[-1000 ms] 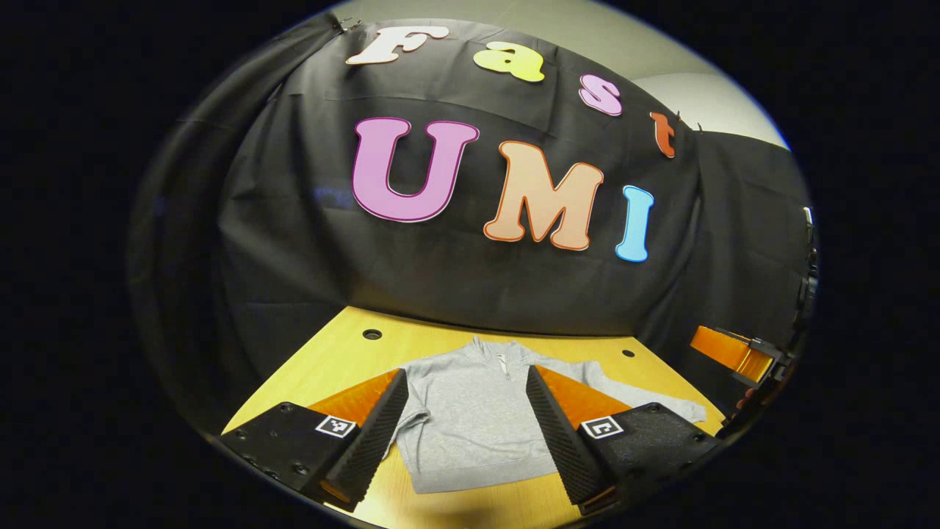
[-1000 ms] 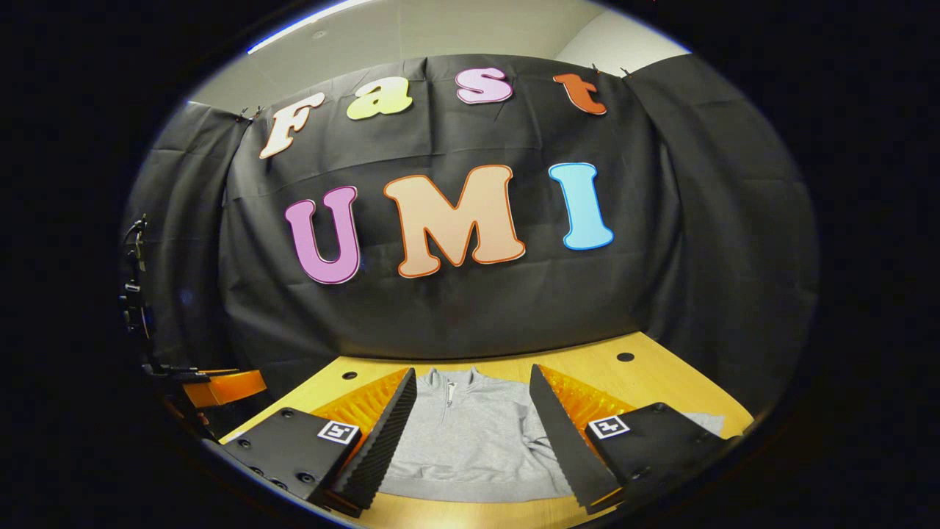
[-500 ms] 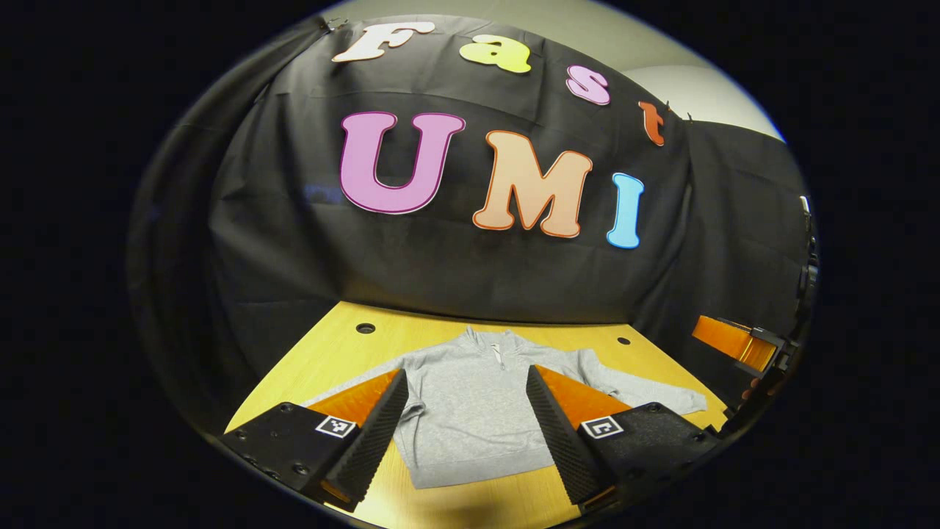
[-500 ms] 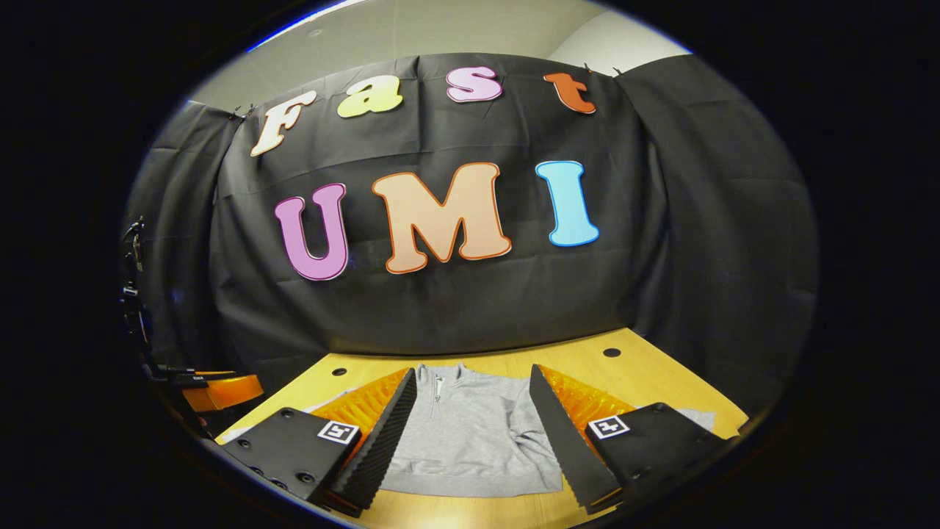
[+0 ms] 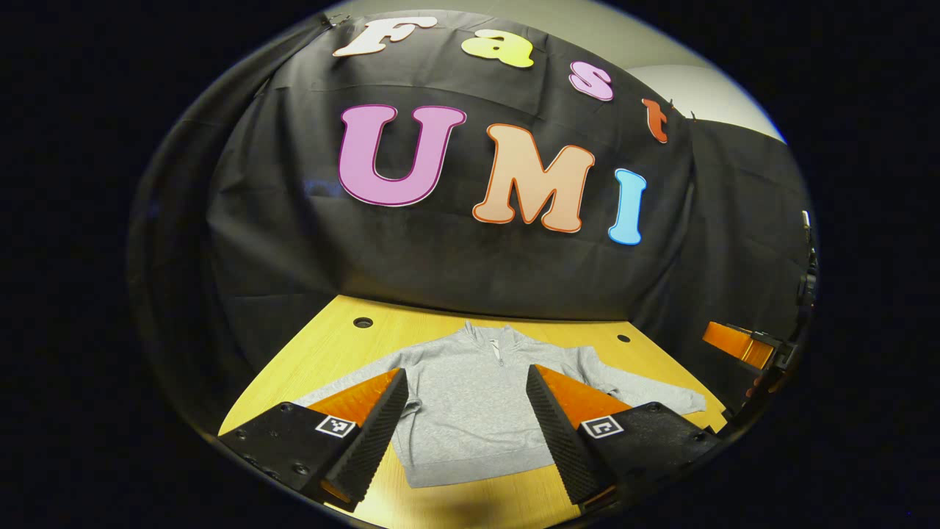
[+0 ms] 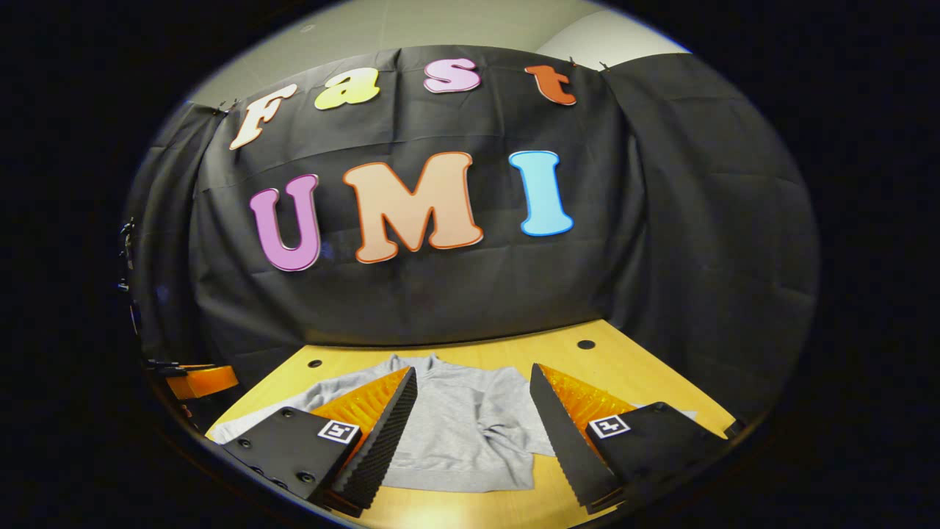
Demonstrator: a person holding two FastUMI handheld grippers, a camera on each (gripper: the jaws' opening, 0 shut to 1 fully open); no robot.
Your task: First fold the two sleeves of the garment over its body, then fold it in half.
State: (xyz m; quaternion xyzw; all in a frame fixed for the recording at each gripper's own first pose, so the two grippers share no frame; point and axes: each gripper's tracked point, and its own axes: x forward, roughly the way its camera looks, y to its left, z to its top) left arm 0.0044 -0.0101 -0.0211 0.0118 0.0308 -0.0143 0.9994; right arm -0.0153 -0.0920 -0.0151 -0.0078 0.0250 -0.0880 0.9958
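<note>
In the left gripper view, a grey quarter-zip sweatshirt (image 5: 470, 411) lay flat at the middle of the wooden table (image 5: 330, 353), collar toward the far edge, both sleeves spread outward. The left gripper (image 5: 467, 386) hung above it, fingers apart and empty.

In the right gripper view, the right gripper (image 6: 473, 386) likewise stood spread, grasping nothing, above the sweatshirt's body.
</note>
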